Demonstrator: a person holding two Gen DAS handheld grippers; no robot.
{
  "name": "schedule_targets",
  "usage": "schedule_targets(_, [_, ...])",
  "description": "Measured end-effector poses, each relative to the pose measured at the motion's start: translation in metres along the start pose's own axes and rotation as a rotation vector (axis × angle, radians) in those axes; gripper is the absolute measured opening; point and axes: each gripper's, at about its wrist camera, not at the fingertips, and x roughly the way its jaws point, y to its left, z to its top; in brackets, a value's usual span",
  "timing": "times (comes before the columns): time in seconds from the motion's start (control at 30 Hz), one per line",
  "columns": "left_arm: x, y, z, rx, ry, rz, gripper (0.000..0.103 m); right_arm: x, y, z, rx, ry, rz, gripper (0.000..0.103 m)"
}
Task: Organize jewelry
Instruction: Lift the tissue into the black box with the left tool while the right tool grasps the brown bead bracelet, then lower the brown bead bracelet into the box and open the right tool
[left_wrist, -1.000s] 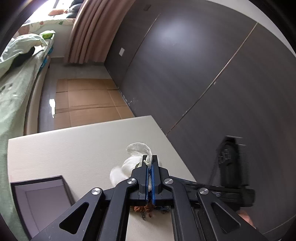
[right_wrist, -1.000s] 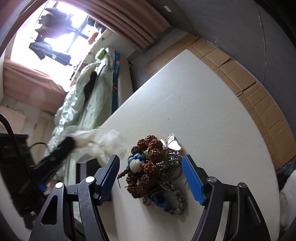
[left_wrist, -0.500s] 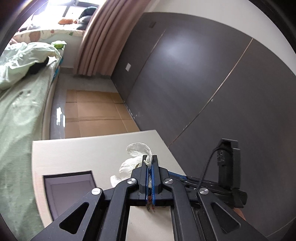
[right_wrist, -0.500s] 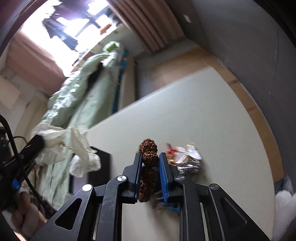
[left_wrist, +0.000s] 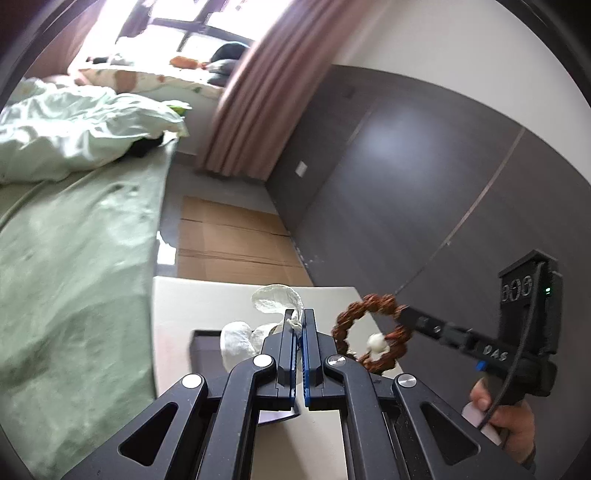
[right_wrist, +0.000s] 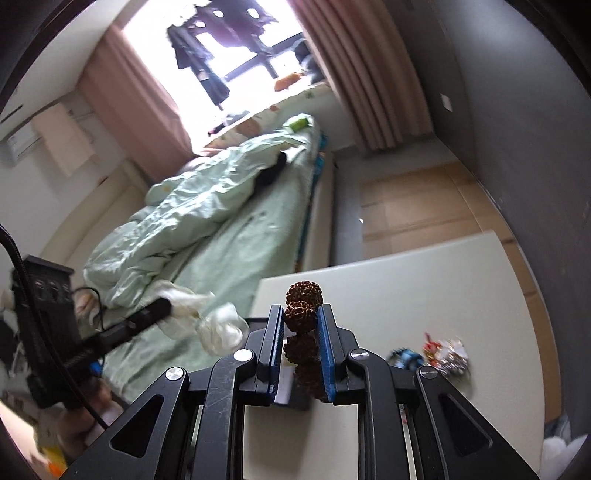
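My right gripper (right_wrist: 301, 317) is shut on a brown rough-bead bracelet (right_wrist: 302, 321) and holds it above the white table (right_wrist: 424, 288). In the left wrist view the bracelet (left_wrist: 369, 339) hangs as a ring with one white bead from the right gripper (left_wrist: 404, 314). My left gripper (left_wrist: 300, 317) is shut on a crumpled white cloth pouch (left_wrist: 273, 299), which also shows in the right wrist view (right_wrist: 207, 317). A dark open jewelry box (left_wrist: 205, 350) lies on the table under the pouch. A small pile of remaining jewelry (right_wrist: 436, 356) lies on the table at the right.
A bed with a green cover (left_wrist: 74, 258) runs along the table's left edge. A dark wardrobe wall (left_wrist: 424, 184) stands to the right. Cardboard sheets (left_wrist: 229, 240) cover the floor beyond the table. Pink curtains (right_wrist: 369, 74) hang by the window.
My right gripper closed on the brown bracelet and lifted it off the jewelry pile. Both grippers rose and tilted up; the left kept its hold on the pouch.
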Motion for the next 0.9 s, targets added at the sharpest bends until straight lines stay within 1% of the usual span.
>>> schedule_targets(0.07, [-0.001, 0.009, -0.002, -0.021, 0.004, 0.008, 0.001, 0.002, 0.013, 0.004, -0.025, -0.004, 0.011, 0.02])
schedule_targets(0.17, [0.002, 0.017, -0.007, -0.04, 0.028, 0.001, 0.001, 0.008, 0.028, 0.007, -0.053, -0.003, 0.024, 0.02])
schedule_targets(0.3, [0.011, 0.013, -0.008, -0.004, 0.055, 0.0, 0.002, 0.017, 0.045, 0.01, -0.079, 0.01, 0.044, 0.02])
schedule_targets(0.4, [0.026, 0.013, -0.013, -0.006, 0.101, -0.02, 0.002, 0.023, 0.053, 0.012, -0.094, 0.021, 0.053, 0.02])
schedule_targets(0.47, [0.04, 0.012, -0.014, 0.002, 0.134, -0.001, 0.002, 0.025, 0.057, 0.016, -0.114, 0.023, 0.047, 0.02])
schedule_targets(0.53, [0.052, 0.012, -0.016, -0.003, 0.184, 0.014, 0.006, 0.029, 0.058, 0.018, -0.127, 0.023, 0.043, 0.02])
schedule_targets(0.57, [0.058, 0.015, -0.018, -0.023, 0.214, 0.013, 0.016, 0.03, 0.058, 0.018, -0.13, 0.02, 0.044, 0.02])
schedule_targets(0.6, [0.063, 0.019, -0.019, -0.048, 0.234, 0.011, 0.042, 0.03, 0.056, 0.017, -0.125, 0.016, 0.052, 0.02])
schedule_targets(0.63, [0.063, 0.022, -0.021, -0.061, 0.233, 0.015, 0.059, 0.032, 0.054, 0.016, -0.117, 0.013, 0.057, 0.02])
schedule_targets(0.67, [0.062, 0.025, -0.021, -0.074, 0.216, 0.025, 0.086, 0.034, 0.05, 0.014, -0.104, 0.011, 0.064, 0.02])
schedule_targets(0.7, [0.059, 0.028, -0.021, -0.085, 0.192, 0.033, 0.091, 0.037, 0.047, 0.011, -0.091, 0.013, 0.069, 0.02])
schedule_targets(0.8, [0.047, 0.037, -0.015, -0.124, 0.152, 0.047, 0.091, 0.042, 0.039, 0.005, -0.058, 0.031, 0.078, 0.02])
schedule_targets(0.9, [0.037, 0.049, -0.01, -0.17, 0.114, 0.085, 0.091, 0.048, 0.037, 0.002, -0.05, 0.044, 0.081, 0.02])
